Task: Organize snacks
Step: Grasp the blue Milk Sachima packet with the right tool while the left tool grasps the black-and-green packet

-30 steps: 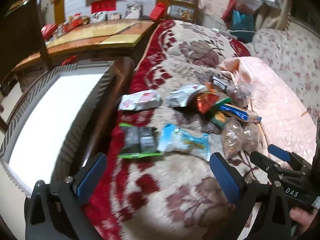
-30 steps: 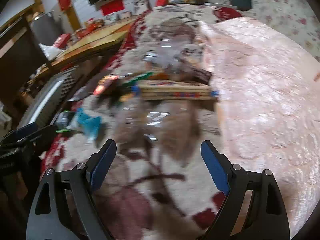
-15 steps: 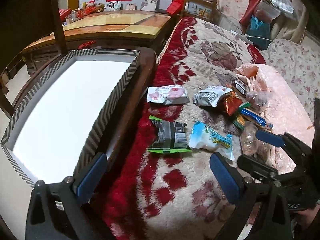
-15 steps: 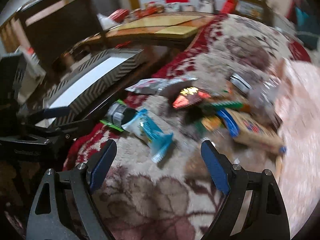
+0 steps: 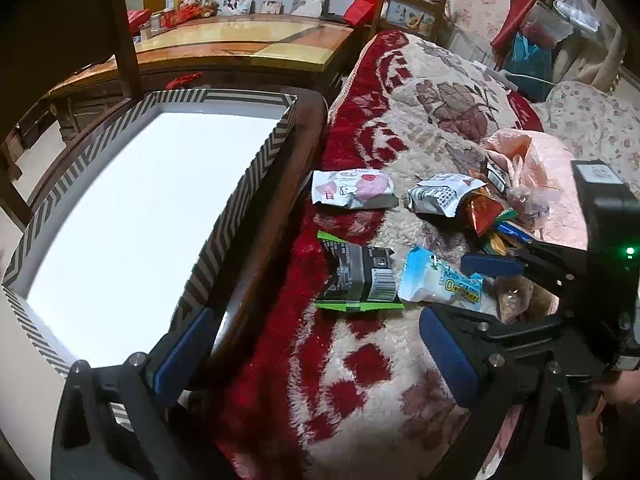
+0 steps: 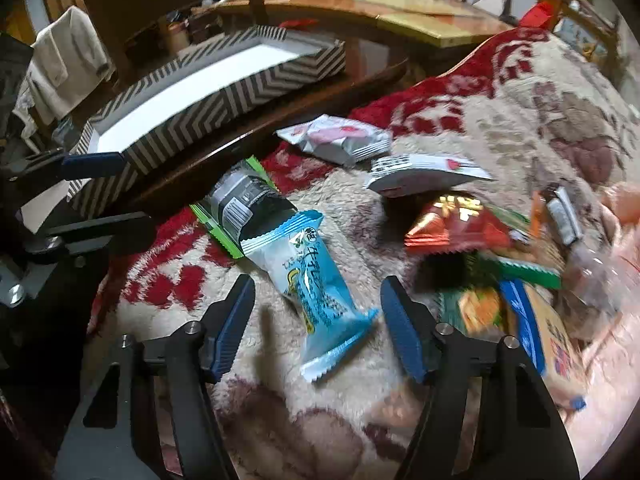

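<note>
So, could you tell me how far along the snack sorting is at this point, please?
Nothing looks sorted yet: the striped box shows only its white inside, and every packet lies on the blanket. In hand: the right gripper, open, straddles the light blue packet without closing; the left gripper is open, holding nothing. Left: the black-and-green packet, the pink-printed packet and the pile.

The box (image 5: 132,216) sits on the table (image 5: 280,200), left of the blanket (image 5: 360,360); two packets (image 5: 362,276) (image 5: 438,282) lie side by side on the blanket; two more (image 5: 352,189) (image 5: 438,198) lie behind them; a heap of snacks (image 5: 496,220) lies to the right.
</note>
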Tool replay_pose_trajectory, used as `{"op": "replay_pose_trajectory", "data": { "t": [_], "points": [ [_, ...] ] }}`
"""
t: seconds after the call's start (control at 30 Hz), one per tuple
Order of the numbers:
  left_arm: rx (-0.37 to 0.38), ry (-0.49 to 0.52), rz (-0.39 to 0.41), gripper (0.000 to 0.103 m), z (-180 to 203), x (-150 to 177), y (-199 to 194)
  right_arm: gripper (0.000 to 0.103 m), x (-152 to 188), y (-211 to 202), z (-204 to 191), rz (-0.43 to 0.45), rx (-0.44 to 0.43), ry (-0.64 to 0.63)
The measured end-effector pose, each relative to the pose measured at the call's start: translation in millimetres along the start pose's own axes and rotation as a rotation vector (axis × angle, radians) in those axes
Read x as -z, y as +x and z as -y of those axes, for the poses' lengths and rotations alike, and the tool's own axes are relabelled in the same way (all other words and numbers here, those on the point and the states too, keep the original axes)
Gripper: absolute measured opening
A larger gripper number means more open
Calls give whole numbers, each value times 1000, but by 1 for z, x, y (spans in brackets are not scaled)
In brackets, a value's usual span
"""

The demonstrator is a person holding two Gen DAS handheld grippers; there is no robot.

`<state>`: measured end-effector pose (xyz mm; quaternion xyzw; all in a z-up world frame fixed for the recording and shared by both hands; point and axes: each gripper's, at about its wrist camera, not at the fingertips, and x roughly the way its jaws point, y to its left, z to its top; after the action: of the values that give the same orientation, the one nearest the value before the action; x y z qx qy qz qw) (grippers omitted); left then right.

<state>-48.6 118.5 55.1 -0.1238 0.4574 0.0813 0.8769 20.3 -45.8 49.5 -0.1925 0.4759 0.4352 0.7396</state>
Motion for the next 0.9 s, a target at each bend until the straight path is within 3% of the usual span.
{"op": "replay_pose_trajectory", "data": {
  "t": [0.07,0.2,0.7,0.8,0.87,0.9],
  "points": [
    [-1,-1,-4,103,0,-1,2,57,-3,7,0,-21,-4,-11],
    [6,-3,-14,103,2,-4,7,32,-5,14,3,-37,-1,-8],
    [77,70,-47,101,29,-24,32,30,37,-18,25,31,-22,222],
    [91,101,-75,89,35,-26,43,30,42,-21,28,38,-35,250],
    [114,108,-112,67,36,-25,53,30,43,-23,29,43,-35,253],
    [122,108,-124,62,37,-24,57,30,43,-23,29,44,-36,254]
  ]
}}
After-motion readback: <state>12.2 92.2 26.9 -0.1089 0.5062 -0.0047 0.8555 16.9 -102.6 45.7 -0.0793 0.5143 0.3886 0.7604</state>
